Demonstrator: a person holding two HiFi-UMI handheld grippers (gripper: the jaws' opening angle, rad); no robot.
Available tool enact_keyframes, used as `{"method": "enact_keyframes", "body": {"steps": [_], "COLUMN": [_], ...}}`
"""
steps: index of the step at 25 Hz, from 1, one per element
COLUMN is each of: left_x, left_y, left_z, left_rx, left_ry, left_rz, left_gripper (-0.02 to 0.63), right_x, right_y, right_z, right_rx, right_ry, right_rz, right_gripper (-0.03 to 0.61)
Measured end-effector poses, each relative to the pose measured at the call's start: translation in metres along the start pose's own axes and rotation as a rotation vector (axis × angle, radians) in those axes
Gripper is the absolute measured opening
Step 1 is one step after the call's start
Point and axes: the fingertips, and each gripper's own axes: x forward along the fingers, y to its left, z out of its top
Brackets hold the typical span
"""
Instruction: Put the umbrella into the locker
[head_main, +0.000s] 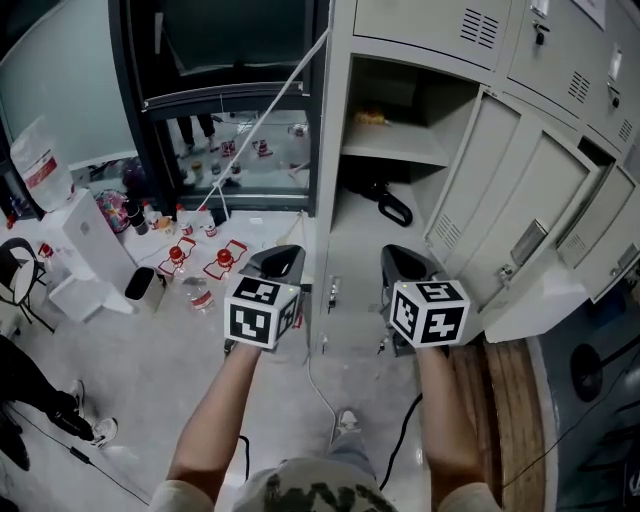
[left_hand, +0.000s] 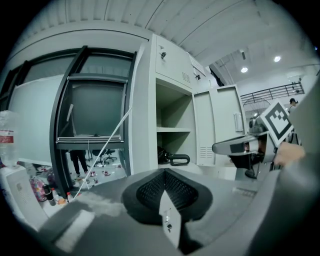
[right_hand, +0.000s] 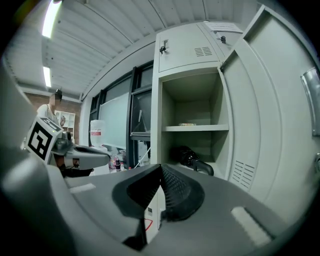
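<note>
The umbrella (head_main: 388, 205) lies in the open locker's (head_main: 336, 150) lower compartment, upper centre of the head view. Its dark body is half lost in shadow; only the handle is clear. Left gripper (head_main: 277, 262) and right gripper (head_main: 406, 262) hang below, well apart from it, jaws clenched, empty.

Open grey locker (head_main: 335, 150), two levels in use. Its upper shelf (head_main: 400, 145) carries one small yellowish item (head_main: 370, 117), too small to identify. A folded black umbrella (head_main: 372, 192) lies on the compartment bottom below, its looped handle (head_main: 396, 211) toward the open door. Outside, the pale floor (head_main: 150, 380) bears clutter to the locker's left: a white box (head_main: 85, 250), a black cylinder (head_main: 139, 283) just beside it, a clear bottle (head_main: 201, 298) on its side and red-topped objects (head_main: 225, 262). A thin cable (head_main: 322, 395) trails along the floor in front of the locker.
</note>
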Motion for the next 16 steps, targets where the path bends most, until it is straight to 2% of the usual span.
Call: {"method": "enact_keyframes", "body": {"steps": [16], "left_x": [-0.0002], "left_y": [0.0006], "left_z": [0.0046], "left_rx": [0.021], "left_ry": [0.001], "left_rz": [0.002], "left_gripper": [0.005], "right_x": [-0.0004], "right_y": [-0.0021], "right_z": [0.0079], "right_rx": [0.003], "right_ry": [-0.008], "right_rz": [0.005], "right_gripper": [0.002]}}
